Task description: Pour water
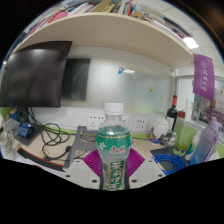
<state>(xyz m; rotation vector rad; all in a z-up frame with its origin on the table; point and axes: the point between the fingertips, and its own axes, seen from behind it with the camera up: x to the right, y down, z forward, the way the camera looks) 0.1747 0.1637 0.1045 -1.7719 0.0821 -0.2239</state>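
Observation:
A clear plastic water bottle (113, 150) with a green label and a white cap stands upright between my gripper's fingers. My gripper (113, 163) is shut on the bottle, with the purple pads (92, 163) pressed against both sides of its label. The bottle's base is hidden below the fingers, so I cannot tell whether it rests on the desk or is lifted. No cup or other vessel for the water is clearly in view.
A dark monitor (38, 73) stands beyond the fingers to the left. A wall socket strip (97, 120) is behind the bottle. Blue cables (168, 158) and a dark bottle (171, 115) lie to the right. Cables and small items (45, 140) clutter the desk to the left.

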